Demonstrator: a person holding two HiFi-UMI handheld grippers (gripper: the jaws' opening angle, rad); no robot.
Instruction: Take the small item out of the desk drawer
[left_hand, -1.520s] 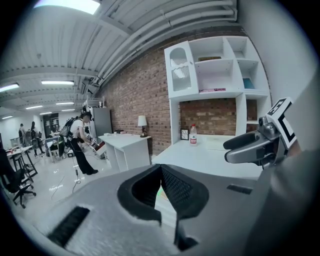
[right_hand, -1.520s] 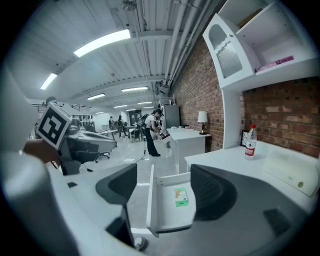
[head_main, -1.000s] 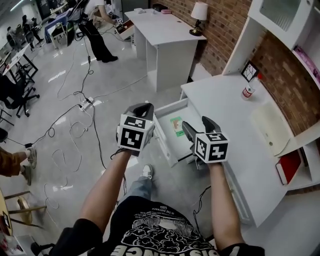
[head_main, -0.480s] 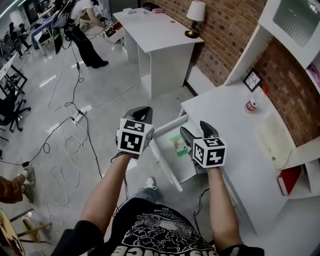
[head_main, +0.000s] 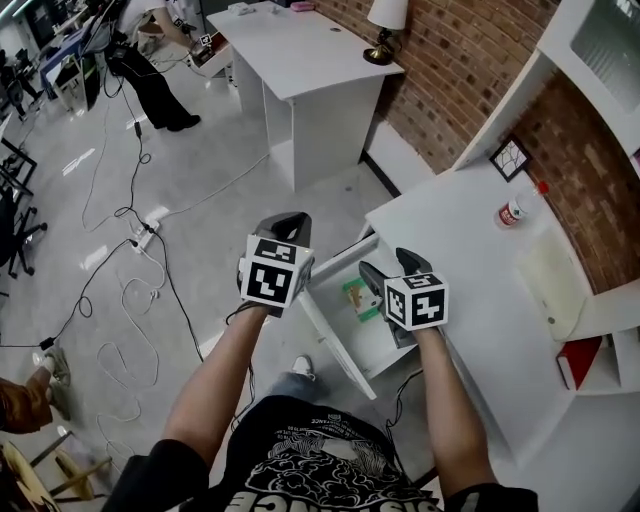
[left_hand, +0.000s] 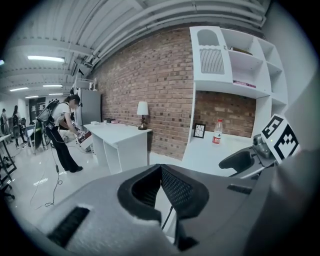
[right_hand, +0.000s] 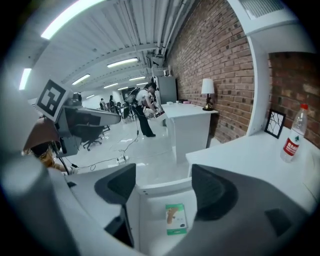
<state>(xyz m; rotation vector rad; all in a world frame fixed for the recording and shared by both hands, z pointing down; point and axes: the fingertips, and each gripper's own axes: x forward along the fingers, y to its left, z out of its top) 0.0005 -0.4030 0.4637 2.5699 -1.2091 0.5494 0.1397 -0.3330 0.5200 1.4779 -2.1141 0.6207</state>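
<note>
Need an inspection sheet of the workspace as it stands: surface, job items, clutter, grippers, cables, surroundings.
Surface: white desk, top mostly bare.
Job's things: drawer open; small green packet lies flat inside, untouched.
Clutter: bottle and picture frame at the desk's back; red book on a shelf at the right.
Grippers: left gripper jaws together, empty, beside the drawer; right gripper jaws apart above the drawer, packet below them, not gripped.
Cables: loose cables and a power strip on the floor, left of the person.
Surroundings: second white desk with a lamp, brick wall, a person at the back.
</note>
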